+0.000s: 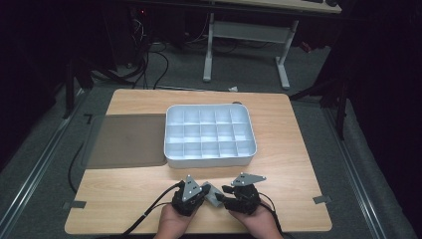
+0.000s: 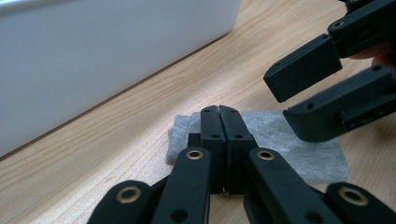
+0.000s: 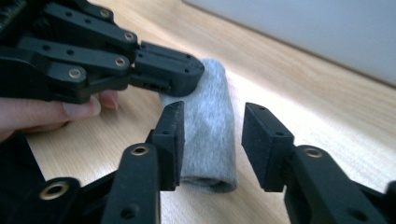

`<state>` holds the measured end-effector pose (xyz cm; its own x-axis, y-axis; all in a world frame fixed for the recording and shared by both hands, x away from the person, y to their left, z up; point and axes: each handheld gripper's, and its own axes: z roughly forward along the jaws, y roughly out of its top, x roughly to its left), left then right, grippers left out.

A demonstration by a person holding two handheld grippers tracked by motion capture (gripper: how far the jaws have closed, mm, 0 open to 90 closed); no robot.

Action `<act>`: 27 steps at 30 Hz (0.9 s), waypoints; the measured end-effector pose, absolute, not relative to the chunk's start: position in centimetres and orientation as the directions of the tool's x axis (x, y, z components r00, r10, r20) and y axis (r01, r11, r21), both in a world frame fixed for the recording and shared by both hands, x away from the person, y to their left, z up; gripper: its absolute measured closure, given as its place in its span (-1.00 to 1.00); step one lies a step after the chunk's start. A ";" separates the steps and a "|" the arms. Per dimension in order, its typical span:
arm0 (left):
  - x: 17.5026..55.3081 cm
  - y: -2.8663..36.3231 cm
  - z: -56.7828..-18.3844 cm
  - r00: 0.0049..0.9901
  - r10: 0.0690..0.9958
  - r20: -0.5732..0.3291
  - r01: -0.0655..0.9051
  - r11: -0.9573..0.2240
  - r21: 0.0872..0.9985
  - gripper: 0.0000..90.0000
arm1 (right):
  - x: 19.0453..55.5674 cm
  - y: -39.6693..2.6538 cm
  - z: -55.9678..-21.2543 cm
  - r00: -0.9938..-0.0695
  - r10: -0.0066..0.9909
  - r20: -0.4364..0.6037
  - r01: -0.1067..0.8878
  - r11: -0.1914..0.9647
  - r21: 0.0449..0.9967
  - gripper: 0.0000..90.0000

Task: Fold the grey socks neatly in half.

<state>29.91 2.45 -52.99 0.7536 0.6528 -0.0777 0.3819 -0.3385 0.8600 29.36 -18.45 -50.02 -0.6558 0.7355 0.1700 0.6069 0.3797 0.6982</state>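
A small grey cloth [image 1: 212, 193], folded into a soft, felt-like strip with a rolled edge, lies on the wooden counter [image 1: 124, 191] near its front edge, between the two hands. The left claw [image 2: 219, 109] is clenched tight, its black jaws pressed together with their tips over the end of the cloth [image 2: 299, 144]; whether fabric is actually pinched between them cannot be told. The right claw [image 3: 212, 128] is released: its jaws stand apart on either side of the cloth [image 3: 208, 126], the cloth between them with a visible gap on one side, nothing pressing it.

At 12 o'clock from the cloth sits a white compartment tray [image 1: 211, 160], divided into a grid of small cells, all of them bare. Its smooth white wall [image 2: 93, 60] rises close behind the claws. At 10 o'clock from the cloth, just beside the tray's left edge, a flat dark mat [image 1: 127, 141] lies on the counter.
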 end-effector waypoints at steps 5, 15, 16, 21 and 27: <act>29.9 2.5 -53.0 0.753 0.653 -0.078 0.381 -0.337 0.861 0.98 | 30.0 -18.2 -50.4 -0.657 0.727 0.200 0.646 0.405 0.647 0.09; 30.0 2.7 -53.0 0.755 0.648 -0.100 0.389 -0.320 0.864 0.93 | 30.8 -18.4 -50.8 -0.640 0.716 0.279 0.696 0.387 0.605 0.05; 30.0 2.7 -53.0 0.754 0.648 -0.107 0.392 -0.313 0.865 0.92 | 30.9 -18.3 -50.9 -0.643 0.713 0.281 0.696 0.391 0.602 0.05; 30.1 3.0 -53.0 0.749 0.649 -0.132 0.405 -0.291 0.867 0.87 | 31.1 -18.0 -51.2 -0.648 0.698 0.305 0.703 0.393 0.593 0.09; 30.1 4.2 -52.3 0.713 0.683 -0.160 0.424 -0.239 0.874 0.71 | 31.1 -17.5 -51.6 -0.659 0.680 0.323 0.705 0.408 0.581 0.16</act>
